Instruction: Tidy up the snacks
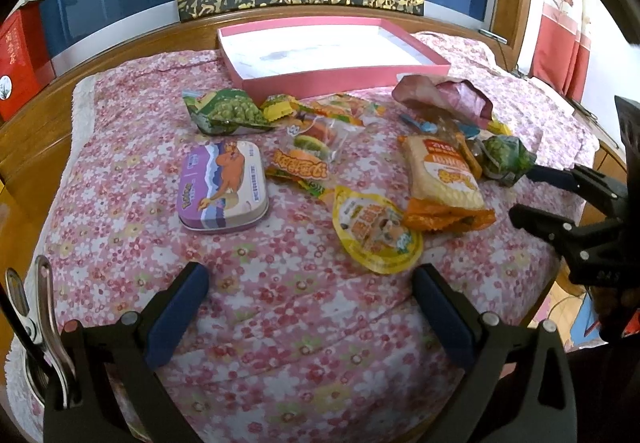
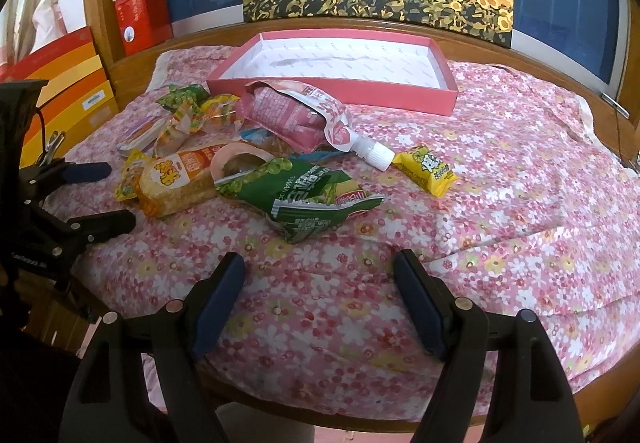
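From the left wrist, the left gripper (image 1: 312, 283) hangs wide open and empty over the floral pink bedspread (image 1: 280, 323); snack packets (image 1: 440, 179) lie scattered before the shallow pink cardboard box (image 1: 340, 77). From the right wrist, the right gripper (image 2: 320, 271) gapes empty near a green crinkled snack bag (image 2: 304, 199).

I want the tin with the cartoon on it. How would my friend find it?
Start at the empty pink box at the far end. Come towards you, left of the snack pile. The purple tin lies alone there, the only hard, rounded container among crinkly packets.
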Demonstrator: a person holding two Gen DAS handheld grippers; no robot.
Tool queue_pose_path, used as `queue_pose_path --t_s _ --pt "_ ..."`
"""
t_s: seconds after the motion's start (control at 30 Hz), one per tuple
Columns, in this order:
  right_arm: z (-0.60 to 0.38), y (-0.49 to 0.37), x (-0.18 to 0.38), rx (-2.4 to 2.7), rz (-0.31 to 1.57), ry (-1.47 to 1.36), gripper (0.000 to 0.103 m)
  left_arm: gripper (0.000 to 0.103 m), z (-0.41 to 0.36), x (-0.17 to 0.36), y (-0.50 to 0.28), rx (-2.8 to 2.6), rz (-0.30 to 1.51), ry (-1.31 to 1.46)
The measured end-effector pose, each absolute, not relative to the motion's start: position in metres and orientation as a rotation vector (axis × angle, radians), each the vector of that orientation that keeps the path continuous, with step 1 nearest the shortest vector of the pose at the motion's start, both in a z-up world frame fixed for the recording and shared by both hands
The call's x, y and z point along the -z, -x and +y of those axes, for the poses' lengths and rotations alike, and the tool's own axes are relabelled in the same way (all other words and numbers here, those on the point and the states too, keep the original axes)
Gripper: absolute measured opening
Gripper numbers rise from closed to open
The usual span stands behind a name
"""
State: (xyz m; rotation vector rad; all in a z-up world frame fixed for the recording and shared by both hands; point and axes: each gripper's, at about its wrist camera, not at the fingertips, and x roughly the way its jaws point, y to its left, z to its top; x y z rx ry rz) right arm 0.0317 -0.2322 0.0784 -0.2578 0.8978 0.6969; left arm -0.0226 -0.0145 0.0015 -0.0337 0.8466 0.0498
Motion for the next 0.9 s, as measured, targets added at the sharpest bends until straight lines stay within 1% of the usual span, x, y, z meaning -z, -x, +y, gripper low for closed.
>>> queue_pose_path --t_s 0.27,0.9 --pt "-0.234 -0.030 -0.078 -0.679 0.875 0.241 0.079 0.103 -0.014 -0.001 0.027 -0.025 0.837 0.024" --pt "-0.230 -0.031 -0.080 -0.657 0.893 0.250 0.079 0.103 -0.017 0.001 0.033 -0.021 0.822 0.022"
